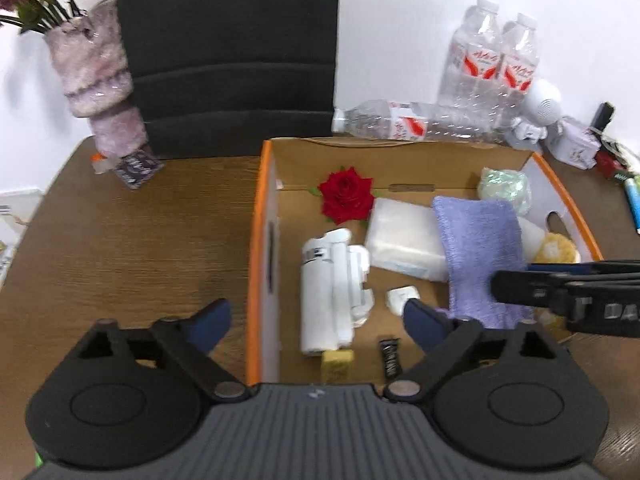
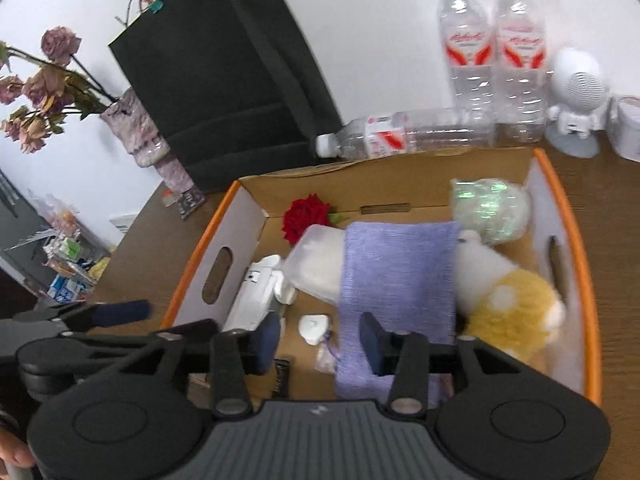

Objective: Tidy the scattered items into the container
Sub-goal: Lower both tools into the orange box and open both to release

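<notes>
Sitting on a brown table (image 1: 132,240), an orange-rimmed cardboard box (image 1: 256,240) holds a lavender cloth (image 2: 396,264) draped over a white pouch (image 1: 404,236), with a red rose (image 1: 346,194) toward the box's far wall and a white device (image 1: 324,300) near its left wall. Right gripper (image 2: 320,340) hovers above the box's near end, jaws apart, holding nothing. Left gripper (image 1: 316,320) straddles the box's left wall, wide open and empty. Water bottles (image 2: 492,56) stand behind the box
</notes>
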The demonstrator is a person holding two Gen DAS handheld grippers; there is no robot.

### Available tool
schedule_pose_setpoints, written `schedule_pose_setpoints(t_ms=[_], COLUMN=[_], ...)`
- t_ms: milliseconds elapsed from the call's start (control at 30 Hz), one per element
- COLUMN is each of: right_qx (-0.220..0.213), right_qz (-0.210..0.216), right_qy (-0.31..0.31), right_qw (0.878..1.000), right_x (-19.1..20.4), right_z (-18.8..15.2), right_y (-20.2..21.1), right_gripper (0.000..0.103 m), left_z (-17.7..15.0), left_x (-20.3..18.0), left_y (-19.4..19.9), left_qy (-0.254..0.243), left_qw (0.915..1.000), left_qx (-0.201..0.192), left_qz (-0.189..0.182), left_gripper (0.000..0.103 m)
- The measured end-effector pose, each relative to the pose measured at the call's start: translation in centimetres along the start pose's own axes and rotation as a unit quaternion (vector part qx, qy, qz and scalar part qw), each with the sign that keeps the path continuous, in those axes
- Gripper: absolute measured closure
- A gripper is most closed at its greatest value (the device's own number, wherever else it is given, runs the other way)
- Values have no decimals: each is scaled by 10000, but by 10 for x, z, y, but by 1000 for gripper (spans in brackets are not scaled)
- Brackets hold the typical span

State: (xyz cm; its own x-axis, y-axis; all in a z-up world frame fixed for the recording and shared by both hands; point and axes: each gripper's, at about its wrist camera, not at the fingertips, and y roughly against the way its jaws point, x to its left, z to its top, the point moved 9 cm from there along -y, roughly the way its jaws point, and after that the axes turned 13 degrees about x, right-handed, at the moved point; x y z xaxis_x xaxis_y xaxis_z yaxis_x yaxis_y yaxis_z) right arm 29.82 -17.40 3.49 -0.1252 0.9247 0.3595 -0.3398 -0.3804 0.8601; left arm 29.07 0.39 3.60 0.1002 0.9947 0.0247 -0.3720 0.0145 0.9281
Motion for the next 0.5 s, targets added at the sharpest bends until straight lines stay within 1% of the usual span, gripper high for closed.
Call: schedule_pose_setpoints(t_ms=[33, 67, 100, 133, 200, 333, 433, 500], right_qx=[56, 126, 218, 306, 397, 371, 275, 192], right_qz=[-125, -269, -423, -569, -797, -1016, -1196, -1241], right_qy=[4, 33, 84, 135, 178, 181, 192, 136], right_qw=[9999, 9996, 9988, 9978, 9959, 9940, 9923, 9920], right_x=[-2, -3, -4, -4, -4, -4, -8, -11], right_z=[-3, -6, -10, -15, -22, -33, -40, -45], right_y=[4, 7, 10, 12, 18, 36, 52, 63], right_gripper=[42, 38, 32, 30, 29, 20, 18, 18], left_z=[-2, -4, -7, -9, -15, -25, -32, -39], left_x=[1, 1, 1, 1, 0, -4, -5, -5], left_y=[1, 2, 3, 4, 9, 23, 37, 47], left_qy=[8, 5, -1, 3, 46, 79, 27, 108], left_qw=[10000, 9999, 9997, 9996, 9995, 9998, 9998, 9998], left_qx=[36, 72, 97, 110, 135, 140, 16, -104], left_qz=[56, 129, 210, 266, 265, 127, 181, 148], left_gripper=[2, 2, 2, 1, 1, 0, 0, 0])
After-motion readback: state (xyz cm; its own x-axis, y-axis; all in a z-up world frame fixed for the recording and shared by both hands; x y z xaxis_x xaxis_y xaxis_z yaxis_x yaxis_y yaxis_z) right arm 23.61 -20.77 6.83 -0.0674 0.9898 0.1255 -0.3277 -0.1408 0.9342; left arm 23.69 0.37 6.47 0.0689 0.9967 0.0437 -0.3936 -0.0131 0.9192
